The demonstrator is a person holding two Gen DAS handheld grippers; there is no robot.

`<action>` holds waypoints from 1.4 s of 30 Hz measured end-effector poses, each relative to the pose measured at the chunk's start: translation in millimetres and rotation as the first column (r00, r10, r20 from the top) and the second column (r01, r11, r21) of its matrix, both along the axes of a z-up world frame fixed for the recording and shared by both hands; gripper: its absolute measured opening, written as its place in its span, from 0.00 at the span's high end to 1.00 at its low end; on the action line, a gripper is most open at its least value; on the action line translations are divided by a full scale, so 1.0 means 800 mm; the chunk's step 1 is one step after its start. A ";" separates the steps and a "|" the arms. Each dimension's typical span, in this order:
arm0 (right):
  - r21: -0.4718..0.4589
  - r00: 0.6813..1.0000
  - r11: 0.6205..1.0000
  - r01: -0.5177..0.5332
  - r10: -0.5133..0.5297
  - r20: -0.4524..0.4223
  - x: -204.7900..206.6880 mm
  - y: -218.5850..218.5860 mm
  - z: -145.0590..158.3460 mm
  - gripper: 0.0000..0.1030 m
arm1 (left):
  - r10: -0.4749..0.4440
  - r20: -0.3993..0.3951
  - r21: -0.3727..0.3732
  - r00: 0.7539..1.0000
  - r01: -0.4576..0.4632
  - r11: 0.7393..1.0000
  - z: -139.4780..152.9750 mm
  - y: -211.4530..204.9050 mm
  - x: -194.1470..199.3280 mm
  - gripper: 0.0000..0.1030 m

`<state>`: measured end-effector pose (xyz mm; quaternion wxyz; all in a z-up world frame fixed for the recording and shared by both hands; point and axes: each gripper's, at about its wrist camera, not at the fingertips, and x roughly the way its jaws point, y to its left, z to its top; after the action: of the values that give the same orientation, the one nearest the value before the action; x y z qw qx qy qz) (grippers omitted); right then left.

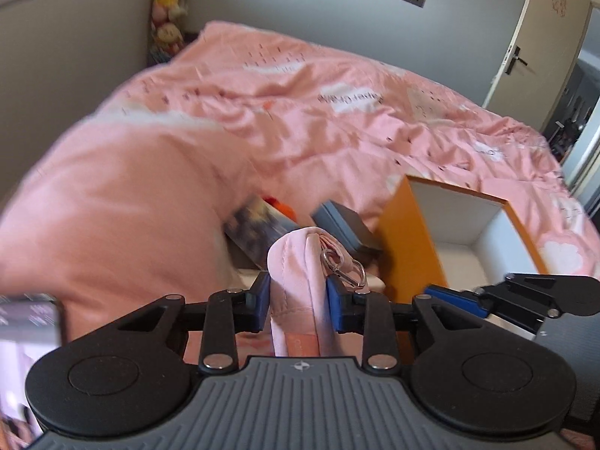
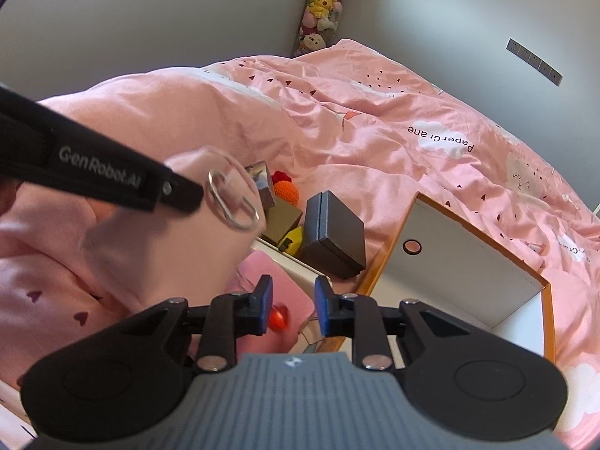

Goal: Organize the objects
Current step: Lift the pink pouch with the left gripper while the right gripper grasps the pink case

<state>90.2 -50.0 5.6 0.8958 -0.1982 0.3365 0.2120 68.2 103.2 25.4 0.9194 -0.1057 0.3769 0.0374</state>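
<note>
Soft daylight; motion blur; fisheye warping

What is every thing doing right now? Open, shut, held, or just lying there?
Left tongs: shut on the pink cloth pouch.
Pink cloth pouch with metal clip: held, lifted.
Right tongs: open, holding nothing.
Orange-rimmed white box: open.
Dark grey square case: closed, tilted.

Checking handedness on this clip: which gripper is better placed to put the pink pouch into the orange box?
Left. Its jaws are already clamped on the pink pouch, with the orange box just beside. The right gripper holds nothing.
</note>
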 end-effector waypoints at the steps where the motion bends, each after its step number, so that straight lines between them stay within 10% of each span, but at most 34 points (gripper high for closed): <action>1: 0.006 1.000 1.000 -0.001 0.001 -0.008 0.001 0.002 0.001 0.74 | 0.007 0.004 0.021 1.000 -0.007 1.000 0.003 0.003 0.000 0.66; 32: -0.072 0.951 0.981 0.182 -0.194 -0.239 0.058 0.068 -0.056 0.12 | 0.125 -0.022 0.130 0.992 -0.121 0.984 -0.033 0.029 -0.004 0.67; 35: -0.081 0.952 0.982 0.170 -0.185 -0.245 0.058 0.073 -0.059 0.20 | 0.123 -0.019 0.134 0.992 -0.120 0.984 -0.032 0.028 -0.006 0.67; 39: -0.122 0.951 0.974 0.189 -0.212 -0.223 0.054 0.063 -0.052 0.68 | 0.109 -0.011 0.116 0.994 -0.107 0.988 -0.028 0.025 -0.010 0.67; 42: -0.102 0.952 0.975 0.197 -0.215 -0.219 0.051 0.046 -0.044 0.81 | 0.089 0.009 0.111 0.996 -0.090 0.990 -0.023 0.019 -0.011 0.67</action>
<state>131.0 -13.3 -29.4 0.8598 -0.1715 0.4642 0.1255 59.0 118.8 6.6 0.9221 -0.0712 0.3672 0.0993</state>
